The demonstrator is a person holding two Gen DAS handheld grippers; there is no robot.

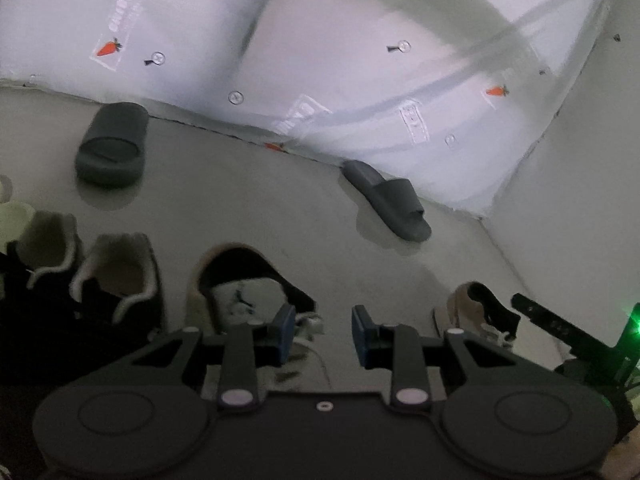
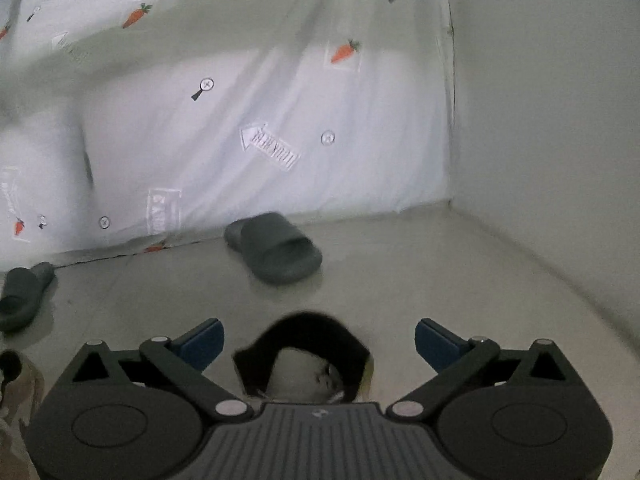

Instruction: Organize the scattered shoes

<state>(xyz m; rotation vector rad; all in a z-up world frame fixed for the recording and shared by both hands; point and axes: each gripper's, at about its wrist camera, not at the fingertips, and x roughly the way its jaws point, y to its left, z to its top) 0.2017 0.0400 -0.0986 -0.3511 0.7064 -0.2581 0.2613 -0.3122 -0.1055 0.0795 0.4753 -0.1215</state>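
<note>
Two grey slides lie by the bed sheet, one at the left and one further right. A tan sneaker with a black collar and white tongue sits just left of my left gripper, which is open over bare floor and a loose lace. Its mate stands to the right. In the right wrist view my right gripper is wide open, with that sneaker's black collar between and below its fingers, untouched. The nearer slide lies ahead and the other slide at the far left.
Two dark fleece-lined shoes stand side by side left of the sneaker. A white sheet with carrot prints hangs to the floor along the back. A white wall closes the right side, forming a corner. The floor is pale grey.
</note>
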